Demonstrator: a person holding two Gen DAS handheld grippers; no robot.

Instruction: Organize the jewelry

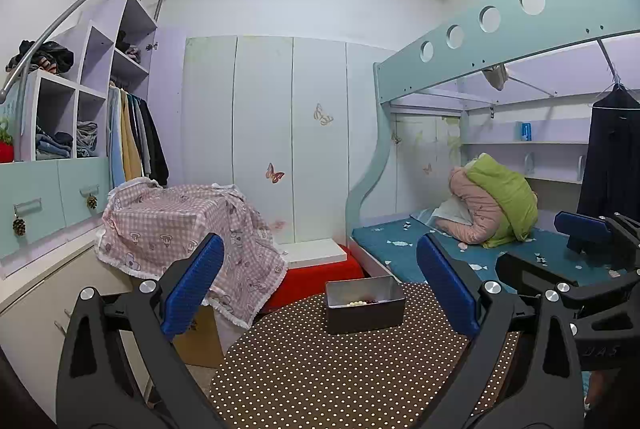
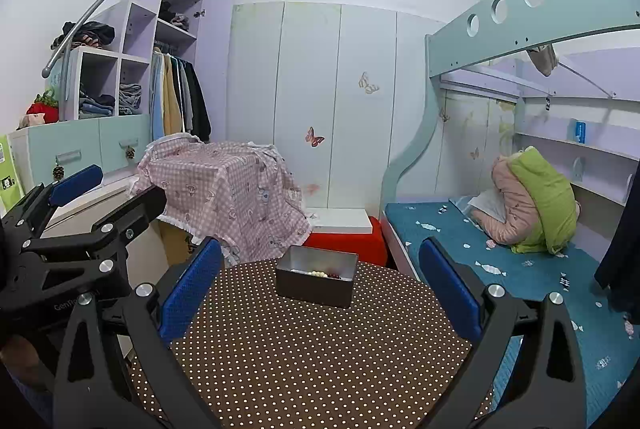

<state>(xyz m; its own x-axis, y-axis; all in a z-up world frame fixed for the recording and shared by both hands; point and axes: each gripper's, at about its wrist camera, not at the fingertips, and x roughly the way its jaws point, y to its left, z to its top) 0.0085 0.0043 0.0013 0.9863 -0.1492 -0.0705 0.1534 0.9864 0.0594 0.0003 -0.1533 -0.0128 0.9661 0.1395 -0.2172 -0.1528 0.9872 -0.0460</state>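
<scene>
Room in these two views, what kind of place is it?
Most likely a child's bedroom: a bunk bed with a blue mattress, an open wardrobe of hanging clothes, and butterfly stickers on the closet doors.

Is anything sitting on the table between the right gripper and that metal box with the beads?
Nothing visible. Only bare brown polka-dot tablecloth lies between the open right gripper and the grey rectangular metal box holding the bead jewelry.

pink checked cloth [image 2: 224, 185] | green pillow [image 2: 544, 197] | red stool [image 2: 352, 245] | hanging clothes [image 2: 180, 97]
</scene>
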